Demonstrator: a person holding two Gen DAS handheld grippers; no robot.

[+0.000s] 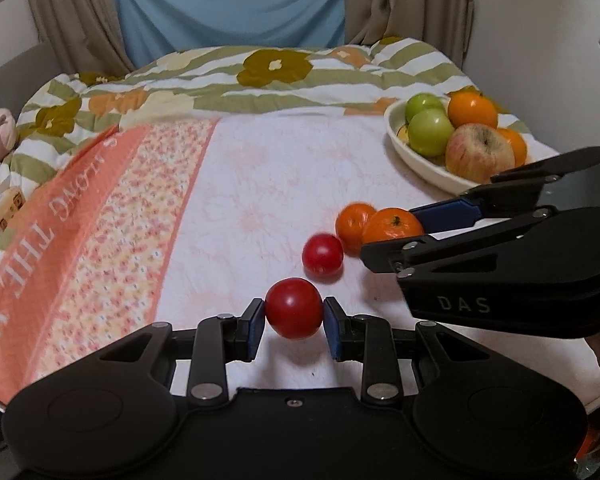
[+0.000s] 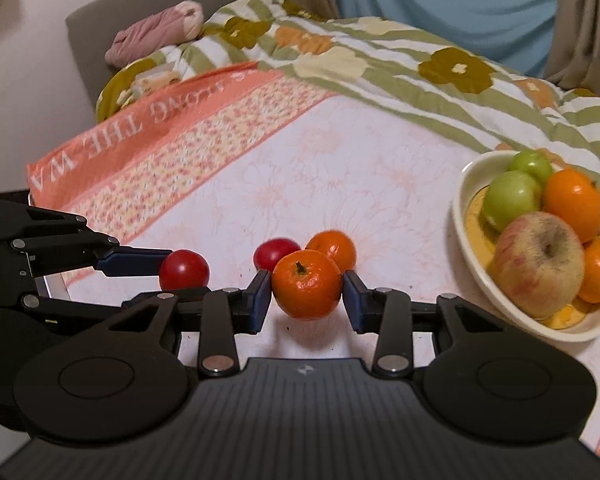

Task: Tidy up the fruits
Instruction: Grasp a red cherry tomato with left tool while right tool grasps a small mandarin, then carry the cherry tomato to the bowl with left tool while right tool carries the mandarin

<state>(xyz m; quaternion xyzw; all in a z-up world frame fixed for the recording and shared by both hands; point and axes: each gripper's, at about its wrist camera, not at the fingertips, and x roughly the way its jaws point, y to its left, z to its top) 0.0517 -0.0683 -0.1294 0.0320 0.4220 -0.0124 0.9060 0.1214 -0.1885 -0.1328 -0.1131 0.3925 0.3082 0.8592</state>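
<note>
**Two fruits gripped, bowl waiting at the right**

My left gripper [image 1: 294, 320] is clamped on a round, glossy red tomato [image 1: 294, 308], its blue pads pressing the fruit's two sides at the bottom centre of the left wrist view. The shadow on the cloth under it suggests it hangs just clear of the surface. I hold it across its widest part so it cannot roll out.

My right gripper [image 2: 306, 294] is closed on a dimpled orange mandarin with a small green stem [image 2: 306, 290], low in the middle of the right wrist view. The pads meet its flanks, stem upward, and a shadow lies beneath it too.

Two fruits rest on the pale pink flowered tablecloth [image 1: 260, 184]: a second, smaller red tomato [image 1: 323, 255] and a second orange mandarin [image 1: 352, 224], touching or nearly so, just beyond my grippers. Taking the nearer pair first keeps the reach to these open.

The cream oval ceramic bowl [image 2: 466, 236] sits at the right edge of both views. It already holds two green apples [image 2: 510, 200], a blushed red-yellow apple [image 2: 540, 264] and several orange fruits [image 2: 574, 204], piled fairly high. I judge both loads belong there, and the heap leaves little flat room, so each wants a hollow between neighbours.
</note>
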